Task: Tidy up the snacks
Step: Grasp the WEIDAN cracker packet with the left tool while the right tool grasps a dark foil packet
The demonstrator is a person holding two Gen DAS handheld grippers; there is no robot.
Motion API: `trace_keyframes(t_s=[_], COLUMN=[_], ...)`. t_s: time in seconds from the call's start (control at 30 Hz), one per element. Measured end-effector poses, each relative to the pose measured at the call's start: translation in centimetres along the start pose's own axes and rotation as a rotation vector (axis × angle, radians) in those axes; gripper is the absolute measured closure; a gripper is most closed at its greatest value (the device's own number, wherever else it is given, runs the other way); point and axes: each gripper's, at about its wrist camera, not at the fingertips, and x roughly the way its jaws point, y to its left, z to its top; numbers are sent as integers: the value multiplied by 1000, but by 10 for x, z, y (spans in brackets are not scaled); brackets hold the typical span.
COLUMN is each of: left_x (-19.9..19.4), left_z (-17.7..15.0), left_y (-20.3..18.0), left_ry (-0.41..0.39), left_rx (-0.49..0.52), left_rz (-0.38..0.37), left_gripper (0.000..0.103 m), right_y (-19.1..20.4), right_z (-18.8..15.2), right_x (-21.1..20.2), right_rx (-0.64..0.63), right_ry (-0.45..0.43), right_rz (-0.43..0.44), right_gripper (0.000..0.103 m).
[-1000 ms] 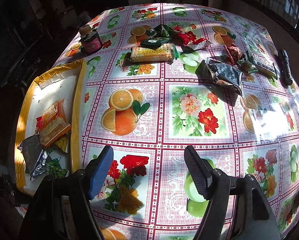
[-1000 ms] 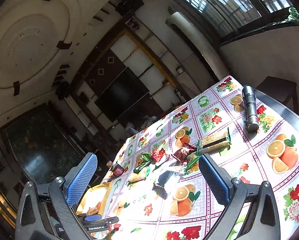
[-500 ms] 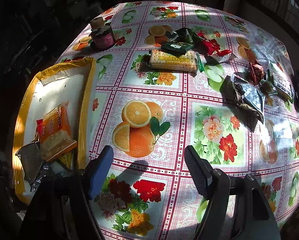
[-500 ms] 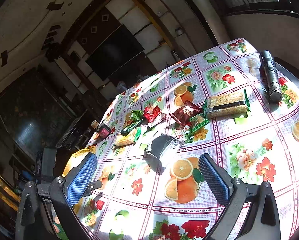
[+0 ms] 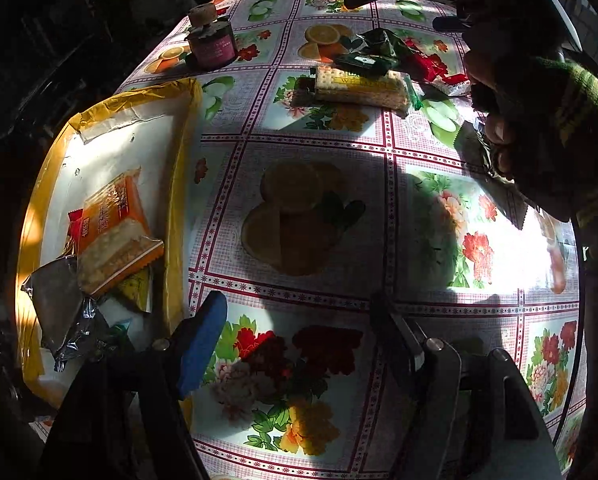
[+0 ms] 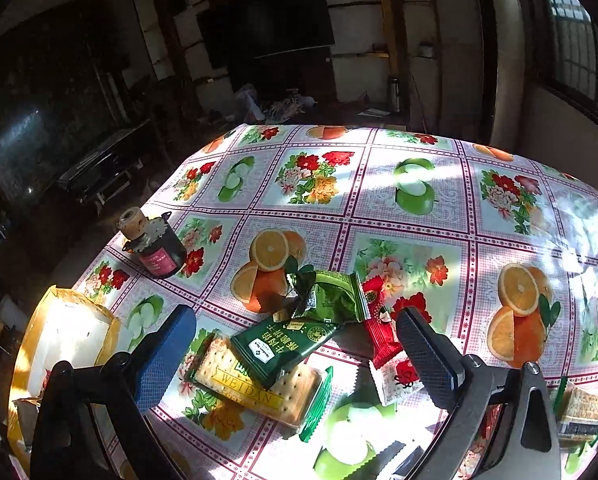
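Far left in the left wrist view: a yellow-edged tray point(image 5: 179, 184) on the flowery tablecloth point(image 5: 311, 216). Inside it, an orange cracker pack point(image 5: 113, 226) on top of a shiny silver pack point(image 5: 57, 308). Low down, the left gripper point(image 5: 295, 336), wide open, nothing held, above the cloth just beside the tray. Further back, a dark jar point(image 5: 211, 42) with a cork top. More to the right, a long cracker pack point(image 5: 361, 88) with a dark green pack point(image 5: 365, 62) touching its far edge. Far right, a hand point(image 5: 499, 92) in a green striped sleeve, dark in shadow.

Far left in the right wrist view: the tray point(image 6: 39, 320) once more, then the jar point(image 6: 155, 248). In the middle, the right gripper point(image 6: 295, 354), wide open, nothing held, over the snack pile. Between its fingers point(image 6: 161, 360): the long cracker pack point(image 6: 259, 388), the dark green pack point(image 6: 283, 348) lying across it, a crumpled green pack point(image 6: 327, 296) behind. Next to those, a red pack point(image 6: 379, 324), touching the green ones. Far right, at the edge, another cracker pack point(image 6: 583, 404), well apart from the pile.
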Motion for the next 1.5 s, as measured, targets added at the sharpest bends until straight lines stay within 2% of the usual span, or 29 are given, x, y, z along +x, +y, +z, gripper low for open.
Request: trace_keyframes(t_s=[0.1, 0.23, 0.27, 0.37, 0.47, 0.5, 0.6, 0.67, 0.87, 1.0, 1.23, 1.37, 1.43, 1.5], left_x=[3, 10, 12, 13, 11, 11, 11, 11, 14, 12, 6, 6, 6, 7], left_z=[6, 18, 21, 28, 33, 35, 45, 53, 67, 62, 26, 18, 18, 18], left_y=[11, 25, 28, 31, 27, 25, 16, 10, -20, -46, -111, -141, -148, -152], left_ry=[3, 7, 9, 6, -15, -16, -29, -35, -20, -8, 52, 50, 38, 35], left_rx=[-20, -59, -66, -77, -72, -69, -69, -74, -50, -7, 115, 163, 165, 174], left_rz=[10, 9, 7, -8, 1, -1, -14, -33, -66, -88, -180, -162, -141, -134], left_gripper=[31, 31, 31, 31, 31, 31, 31, 31, 31, 31, 31, 30, 22, 21], right_y=[9, 24, 25, 17, -2, -12, -45, -60, -91, -93, -115, -121, -126, -129], right_z=[9, -15, -23, -59, -103, -114, -138, -151, -189, -208, -222, -229, -233, -236], right_x=[37, 55, 48, 23, -22, -40, -95, -123, -173, -184, -197, -202, -199, -196], right_rx=[-78, -246, -267, -309, -304, -275, -103, -24, 187, 210, 234, 227, 240, 250], right_ry=[70, 209, 219, 320, 351, 331, 236, 174, 60, 48, 18, 30, 43, 52], right_rz=[-59, -71, -56, -50, -47, -51, 24, 30, 47, 42, -58, -103, -125, -142], right_gripper=[4, 14, 15, 21, 21, 21, 20, 20, 20, 20, 20, 19, 19, 19])
